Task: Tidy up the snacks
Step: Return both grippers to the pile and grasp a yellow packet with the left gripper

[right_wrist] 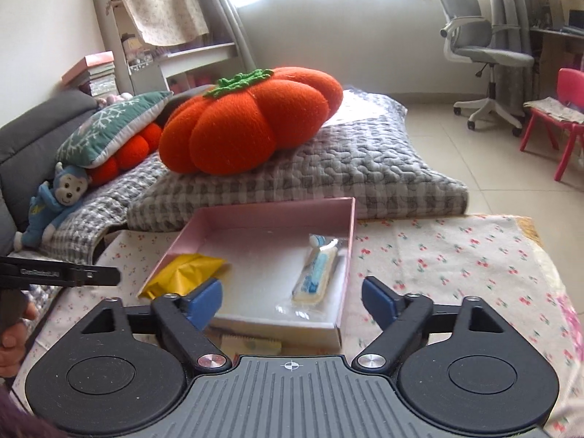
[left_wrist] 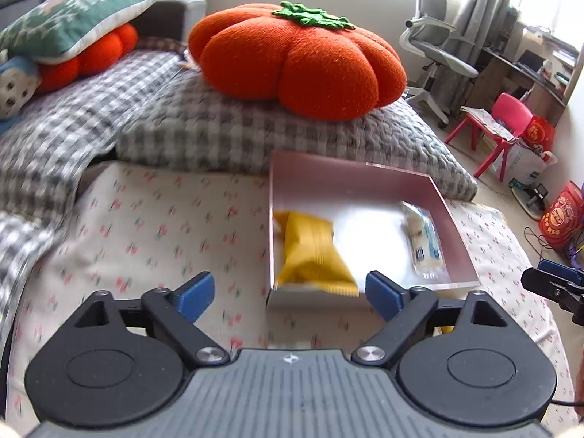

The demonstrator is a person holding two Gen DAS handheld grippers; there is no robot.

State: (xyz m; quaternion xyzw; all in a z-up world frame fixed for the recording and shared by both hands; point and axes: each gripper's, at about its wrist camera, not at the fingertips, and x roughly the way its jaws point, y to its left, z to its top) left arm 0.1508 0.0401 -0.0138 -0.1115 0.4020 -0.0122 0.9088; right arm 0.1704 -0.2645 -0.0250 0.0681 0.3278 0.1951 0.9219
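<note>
A shallow pink box with a white inside lies on the floral cloth. A yellow snack packet rests in its left part. Along its right wall lies a clear-wrapped white and blue snack. My left gripper is open just before the box's near left corner, nothing between its blue pads. My right gripper is open over the box's near edge, also holding nothing. A pale yellow wrapper edge peeks out in front of the box.
A big orange pumpkin cushion sits on a grey checked quilt right behind the box. A green pillow and blue plush toy lie left. An office chair and red child's chair stand on the floor to the right.
</note>
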